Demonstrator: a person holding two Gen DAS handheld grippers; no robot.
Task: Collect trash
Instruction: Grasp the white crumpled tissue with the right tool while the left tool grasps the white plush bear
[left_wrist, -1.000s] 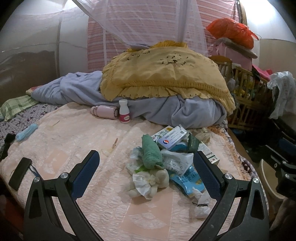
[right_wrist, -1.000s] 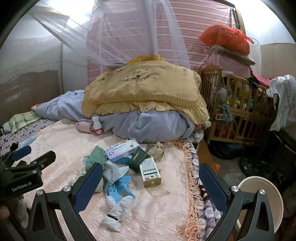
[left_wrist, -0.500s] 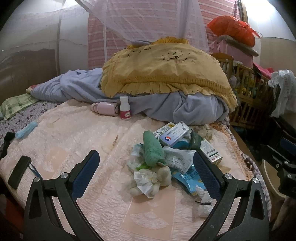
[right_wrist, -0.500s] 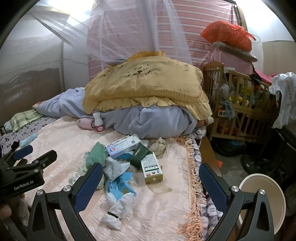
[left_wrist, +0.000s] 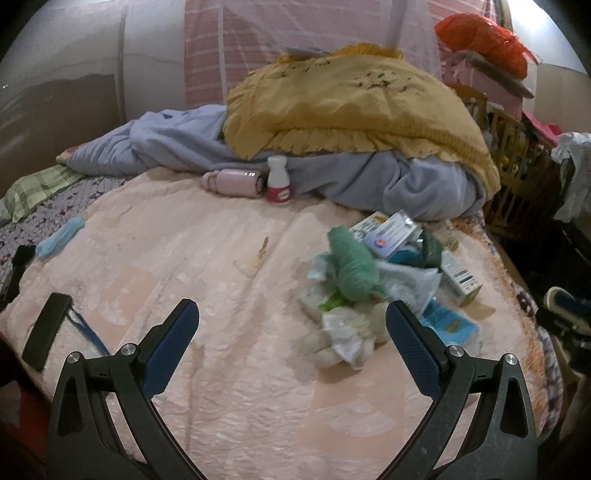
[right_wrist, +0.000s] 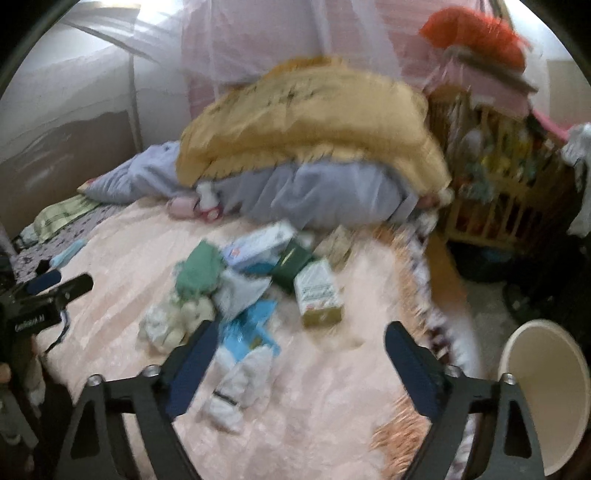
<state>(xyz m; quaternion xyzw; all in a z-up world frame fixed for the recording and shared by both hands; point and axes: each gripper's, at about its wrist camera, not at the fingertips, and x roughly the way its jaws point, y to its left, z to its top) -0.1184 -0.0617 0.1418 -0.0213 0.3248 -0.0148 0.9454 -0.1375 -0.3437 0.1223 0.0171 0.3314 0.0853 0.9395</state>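
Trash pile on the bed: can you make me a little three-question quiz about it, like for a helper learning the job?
1. True or false: the left tool holds a piece of trash.
2. What stands upright beside the pink bottle? A) white bottle with red label B) cup C) shoe
3. What colour is the rolled cloth on the trash pile?

Key: 1 false; 2 A; 3 green.

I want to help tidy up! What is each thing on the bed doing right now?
left gripper: open, empty.
right gripper: jaws closing, nothing gripped.
trash pile: heaped loose on the bedspread.
white bottle: upright.
pink bottle: lying on its side.
bin: beside the bed, looks empty.
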